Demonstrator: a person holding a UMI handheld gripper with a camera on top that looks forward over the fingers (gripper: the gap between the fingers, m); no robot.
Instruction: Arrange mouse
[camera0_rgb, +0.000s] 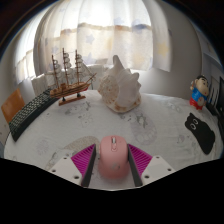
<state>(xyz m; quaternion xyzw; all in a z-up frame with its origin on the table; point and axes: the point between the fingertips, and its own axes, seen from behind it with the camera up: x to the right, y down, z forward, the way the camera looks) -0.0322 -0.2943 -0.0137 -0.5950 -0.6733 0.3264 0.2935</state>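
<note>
A pink computer mouse lies between my gripper's two fingers, its front pointing away from me. Both fingers, with their magenta pads, press against the mouse's sides, so the gripper is shut on it. The mouse is over the near part of a white marbled table. I cannot tell whether it rests on the table or is held just above it.
A black keyboard lies at the left. A model sailing ship and a large white seashell stand beyond the fingers. At the right are a black cat-shaped item and a small toy figure. Curtains hang behind.
</note>
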